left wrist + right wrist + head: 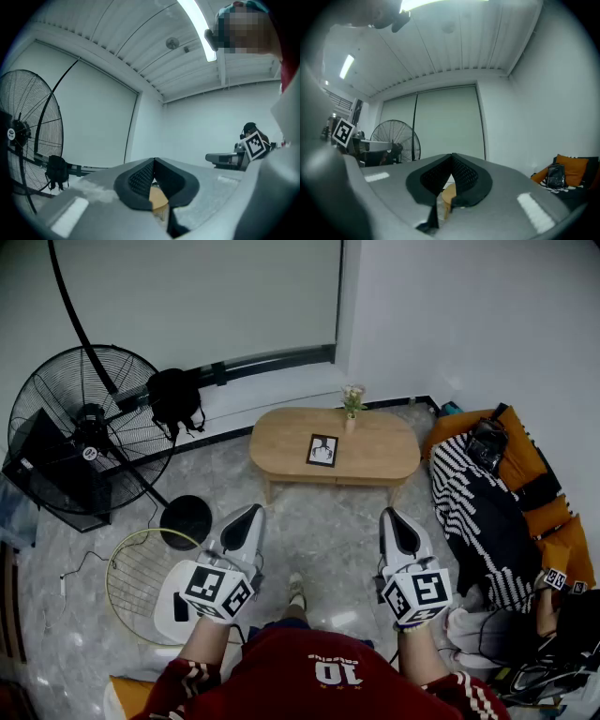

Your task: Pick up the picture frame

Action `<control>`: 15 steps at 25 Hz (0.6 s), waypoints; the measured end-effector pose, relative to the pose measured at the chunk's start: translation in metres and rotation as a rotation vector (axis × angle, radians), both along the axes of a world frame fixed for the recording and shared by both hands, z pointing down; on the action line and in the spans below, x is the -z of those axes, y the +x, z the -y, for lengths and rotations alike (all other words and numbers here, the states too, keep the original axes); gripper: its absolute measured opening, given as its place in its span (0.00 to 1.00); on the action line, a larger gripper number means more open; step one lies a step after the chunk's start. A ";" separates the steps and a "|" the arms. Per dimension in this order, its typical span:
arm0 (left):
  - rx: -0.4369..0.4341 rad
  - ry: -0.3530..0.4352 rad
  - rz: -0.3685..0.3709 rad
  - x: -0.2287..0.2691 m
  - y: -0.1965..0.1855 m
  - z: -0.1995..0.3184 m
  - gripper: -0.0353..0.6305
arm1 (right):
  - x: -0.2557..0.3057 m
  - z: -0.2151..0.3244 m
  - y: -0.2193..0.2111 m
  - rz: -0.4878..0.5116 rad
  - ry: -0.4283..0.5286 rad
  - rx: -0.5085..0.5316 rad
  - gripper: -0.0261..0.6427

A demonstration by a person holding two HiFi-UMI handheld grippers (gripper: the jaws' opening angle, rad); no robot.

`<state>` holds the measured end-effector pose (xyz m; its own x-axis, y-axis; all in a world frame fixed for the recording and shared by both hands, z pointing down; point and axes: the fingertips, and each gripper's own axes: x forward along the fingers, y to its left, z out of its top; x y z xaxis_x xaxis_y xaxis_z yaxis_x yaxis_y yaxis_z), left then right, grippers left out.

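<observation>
**A:** Where is the picture frame [322, 450] to be found?

**B:** It is seen on the oval wooden table [281, 442], near the middle, just beside a small vase of flowers [352, 411] (the vase is set towards the far edge).

**A:** And how are the tools held?

**B:** The left gripper [249, 514] and the right gripper [392, 517] are held level, well apart from the table and pointed towards it. Both pairs of jaws are closed tip to tip, with nothing gripped. The frame is touched by neither.
</observation>
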<state>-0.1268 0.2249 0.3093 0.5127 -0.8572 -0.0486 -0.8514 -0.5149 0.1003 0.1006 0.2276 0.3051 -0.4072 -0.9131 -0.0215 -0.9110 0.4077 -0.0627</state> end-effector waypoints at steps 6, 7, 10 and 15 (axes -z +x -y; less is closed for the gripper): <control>-0.017 0.009 0.021 0.001 0.010 -0.016 0.06 | -0.003 -0.019 0.005 -0.003 -0.008 0.014 0.02; -0.021 0.011 0.024 0.002 0.012 -0.018 0.06 | -0.004 -0.021 0.005 -0.004 -0.009 0.015 0.02; -0.032 0.016 0.037 0.002 0.016 -0.025 0.06 | -0.005 -0.026 0.004 -0.006 -0.004 0.019 0.02; -0.040 0.021 0.037 0.005 0.020 -0.029 0.06 | 0.000 -0.030 0.004 -0.004 0.006 0.021 0.02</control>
<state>-0.1067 0.2537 0.3045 0.5487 -0.8347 -0.0462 -0.8328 -0.5506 0.0579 0.1043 0.2577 0.3054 -0.4261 -0.9043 -0.0258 -0.9025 0.4269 -0.0566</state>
